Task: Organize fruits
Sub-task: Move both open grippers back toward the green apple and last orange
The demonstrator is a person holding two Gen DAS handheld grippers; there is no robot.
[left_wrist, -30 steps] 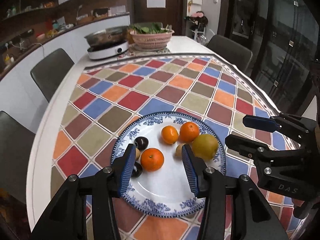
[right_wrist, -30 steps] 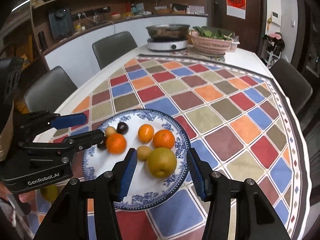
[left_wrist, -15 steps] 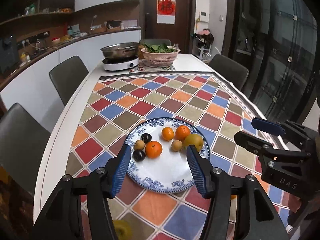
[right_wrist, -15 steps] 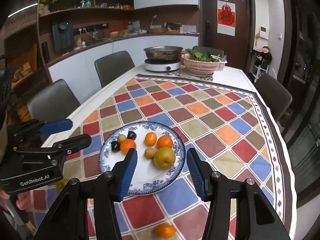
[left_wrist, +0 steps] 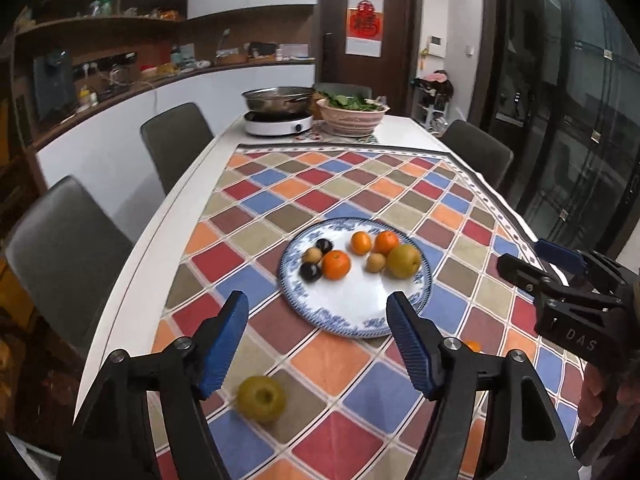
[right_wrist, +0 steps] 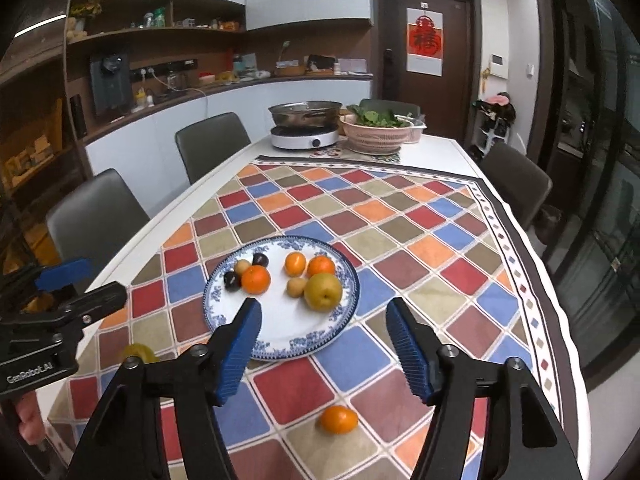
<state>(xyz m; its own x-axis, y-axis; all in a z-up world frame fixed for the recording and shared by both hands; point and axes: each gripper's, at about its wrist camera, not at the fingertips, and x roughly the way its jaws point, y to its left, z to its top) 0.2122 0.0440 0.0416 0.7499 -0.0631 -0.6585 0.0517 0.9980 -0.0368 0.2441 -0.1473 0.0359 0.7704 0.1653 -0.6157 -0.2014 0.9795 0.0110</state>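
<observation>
A blue-and-white plate (left_wrist: pixel 352 312) (right_wrist: pixel 280 332) sits on the checkered tablecloth and holds three oranges, a yellow pear (left_wrist: pixel 403 261) (right_wrist: pixel 323 291), two dark plums and two small tan fruits. A green-yellow apple (left_wrist: pixel 261 399) (right_wrist: pixel 138 354) lies on the cloth near the front left. A loose orange (right_wrist: pixel 338 419) lies on the cloth in front of the plate; it shows partly in the left wrist view (left_wrist: pixel 472 345). My left gripper (left_wrist: pixel 316 344) is open and empty, above the cloth short of the plate. My right gripper (right_wrist: pixel 324 352) is open and empty, above the plate's near edge.
At the table's far end stand a hotpot cooker (left_wrist: pixel 279 114) (right_wrist: pixel 304 128) and a basket of greens (left_wrist: pixel 352 114) (right_wrist: pixel 376 130). Grey chairs (left_wrist: pixel 176 140) (right_wrist: pixel 94 216) line the left side, another (right_wrist: pixel 516 184) the right. The table edge (left_wrist: pixel 132 280) runs close on the left.
Both grippers have pulled back and up from the plate, still open. The plate looks smaller, and the apple and loose orange on the cloth have come into view.
</observation>
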